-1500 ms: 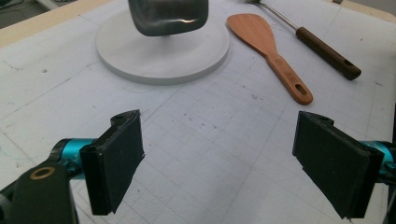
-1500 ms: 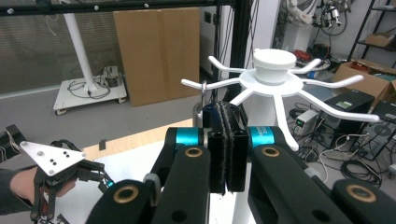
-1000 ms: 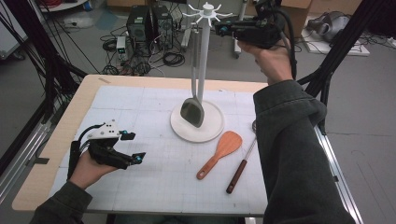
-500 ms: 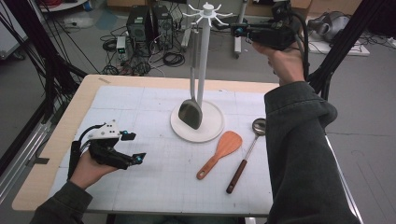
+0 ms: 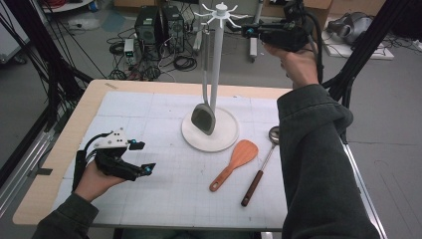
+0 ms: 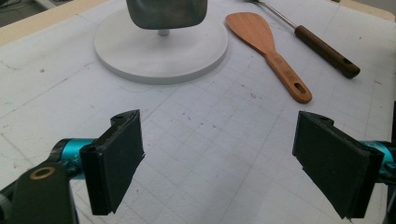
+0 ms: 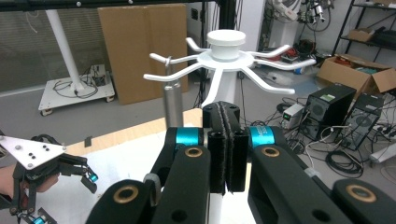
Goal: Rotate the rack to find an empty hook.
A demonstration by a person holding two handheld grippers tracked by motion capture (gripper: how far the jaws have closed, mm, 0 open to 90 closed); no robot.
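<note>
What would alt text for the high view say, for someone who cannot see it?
A person's right gripper, shut and empty, is raised beside a white utensil stand where a grey spatula hangs. The open left gripper rests low over the table; a wooden spatula and ladle lie nearby.

From my left gripper view, the hanging spatula point(image 6: 166, 13) is cut off by the top edge, so I see only its blade, which hides the foot of the stand's pole on the white base point(image 6: 154, 56). In my right gripper view the closed jaws cover the lower stand pole point(image 7: 224, 86). The ladle point(image 5: 261, 162) near the table's right edge has its bowl partly behind my right sleeve point(image 5: 318, 164) in the high view.
</note>
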